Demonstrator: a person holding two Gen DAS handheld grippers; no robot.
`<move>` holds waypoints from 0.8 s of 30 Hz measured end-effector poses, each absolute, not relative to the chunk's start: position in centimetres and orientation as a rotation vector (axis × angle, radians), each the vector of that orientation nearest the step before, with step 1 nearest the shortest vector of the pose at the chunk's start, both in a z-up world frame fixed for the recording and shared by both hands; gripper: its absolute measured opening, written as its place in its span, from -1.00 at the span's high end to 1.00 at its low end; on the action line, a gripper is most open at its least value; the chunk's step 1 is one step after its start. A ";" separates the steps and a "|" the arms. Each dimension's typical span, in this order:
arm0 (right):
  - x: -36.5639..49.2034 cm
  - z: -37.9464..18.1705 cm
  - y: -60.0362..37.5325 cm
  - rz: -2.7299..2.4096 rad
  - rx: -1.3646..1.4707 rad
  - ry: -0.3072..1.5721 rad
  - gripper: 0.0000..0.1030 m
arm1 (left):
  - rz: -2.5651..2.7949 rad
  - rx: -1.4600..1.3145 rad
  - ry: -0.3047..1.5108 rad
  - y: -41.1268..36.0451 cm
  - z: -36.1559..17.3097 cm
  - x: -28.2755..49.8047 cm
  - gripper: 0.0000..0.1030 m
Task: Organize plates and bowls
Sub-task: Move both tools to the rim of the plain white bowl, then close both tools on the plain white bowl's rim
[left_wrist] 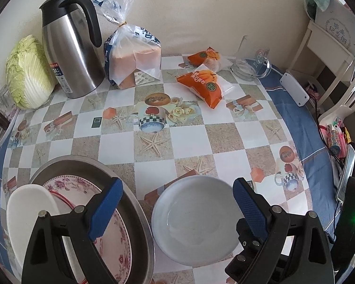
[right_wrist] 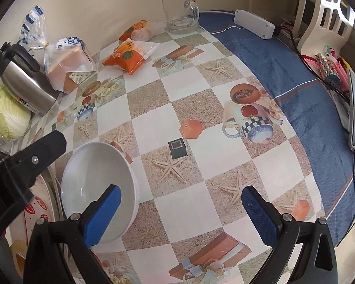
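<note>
Hovering both tongs spread wide, holding nothing: left tongs (left_wrist: 176, 210) over the white bowl (left_wrist: 194, 220), right tongs (right_wrist: 181, 209) just beside it. I'm judging a clean rim pinch best, lifting level. Bowl's plain, glossy, empty, sitting upright on the table (left_wrist: 224, 137) beside the metal basin (left_wrist: 139, 213) holding a floral plate (left_wrist: 120, 232). Kettle (left_wrist: 71, 49) and bread bag (left_wrist: 132, 54) are sitting far back.

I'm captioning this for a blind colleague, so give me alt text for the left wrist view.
The open left gripper hovers over a white bowl on a checkered tablecloth. Left of it, a metal basin holds a floral plate; a steel thermos jug, bagged bread and cabbage stand behind.
</note>
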State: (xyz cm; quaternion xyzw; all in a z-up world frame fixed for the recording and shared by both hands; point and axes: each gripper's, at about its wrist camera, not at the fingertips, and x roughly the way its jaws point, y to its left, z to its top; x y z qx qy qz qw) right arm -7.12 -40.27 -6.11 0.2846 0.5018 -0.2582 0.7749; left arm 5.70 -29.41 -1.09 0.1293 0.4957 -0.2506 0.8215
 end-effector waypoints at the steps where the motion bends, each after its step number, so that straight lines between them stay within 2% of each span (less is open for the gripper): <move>1: -7.0 -6.3 -40.2 -0.556 0.615 1.092 -1.00 | -0.532 0.273 1.058 -29.4 -1.2 5.7 -0.83; 5: -6.5 -6.8 -39.8 -0.544 0.610 1.087 -0.98 | -0.537 0.275 1.055 -29.5 -1.2 5.7 -0.83; 7: -6.2 -6.8 -39.5 -0.535 0.596 1.083 -0.92 | -0.538 0.276 1.055 -29.5 -1.2 5.7 -0.83; 9: -5.9 -6.9 -39.2 -0.523 0.587 1.083 -0.72 | -0.538 0.277 1.055 -29.6 -1.3 5.7 -0.81; 13: -5.5 -7.3 -38.7 -0.471 0.616 1.081 -0.63 | -0.535 0.279 1.061 -29.5 -1.5 5.9 -0.66; 16: -5.3 -7.2 -38.4 -0.458 0.613 1.072 -0.42 | -0.536 0.281 1.064 -29.5 -1.6 5.9 -0.66; 18: -5.2 -7.3 -38.4 -0.446 0.623 1.072 -0.07 | -0.536 0.282 1.065 -29.5 -1.6 5.9 -0.66; 19: -5.2 -7.5 -38.4 -0.438 0.632 1.077 0.02 | -0.537 0.282 1.065 -29.5 -1.6 5.9 -0.66; 22: -5.2 -7.7 -38.4 -0.429 0.646 1.078 0.10 | -0.539 0.281 1.065 -29.5 -1.6 5.9 -0.66; 24: -5.2 -7.7 -38.5 -0.429 0.647 1.075 0.27 | -0.540 0.282 1.065 -29.6 -1.6 5.8 -0.66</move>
